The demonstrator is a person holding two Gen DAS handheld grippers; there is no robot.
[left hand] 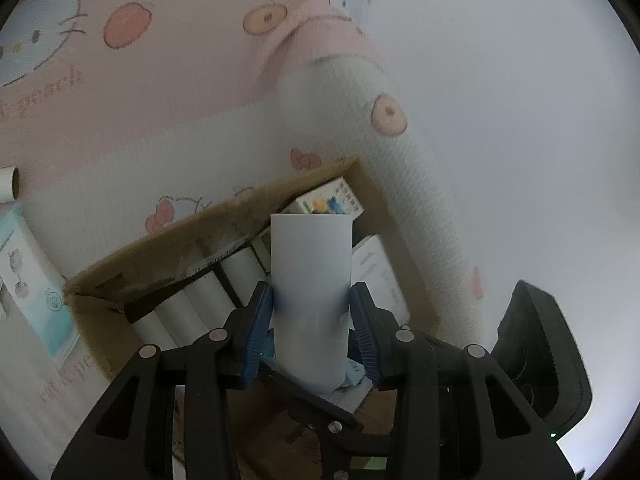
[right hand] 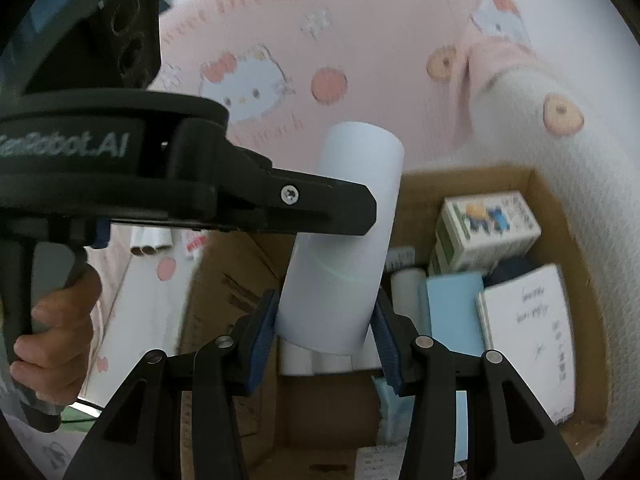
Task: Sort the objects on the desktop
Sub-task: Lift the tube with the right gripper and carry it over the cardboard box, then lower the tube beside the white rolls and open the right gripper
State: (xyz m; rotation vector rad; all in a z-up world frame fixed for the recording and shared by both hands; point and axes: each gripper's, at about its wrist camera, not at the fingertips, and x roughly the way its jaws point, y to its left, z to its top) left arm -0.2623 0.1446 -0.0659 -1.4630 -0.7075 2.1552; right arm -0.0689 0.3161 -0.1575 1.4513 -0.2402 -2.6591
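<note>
Rolls in both grippers, cardboard box (right hand: 544,200) below. Left gripper (left hand: 311,320) is clamped on a white paper roll (left hand: 311,288), upright between the blue pads (left hand: 256,332). Right gripper (right hand: 326,330) grips a second white roll (right hand: 344,248), tilted, its top leaning right; the left tool's black body (right hand: 200,184) crosses just in front of it.

- Box already holds white rolls (left hand: 208,300) laid side by side along 1 side, a printed carton (right hand: 486,232), a light blue pack (right hand: 454,308) and a notepad (right hand: 528,320).
- You want each roll laid parallel to the stacked rolls, not dropped on end.
- Release 1 roll at a time; the tools sit close and could knock together.
- Keep clear of the box flap (left hand: 132,264) on the way down.
- Right roll's tilt suggests a grip near 1 end: lower it until it rests before you let go.
</note>
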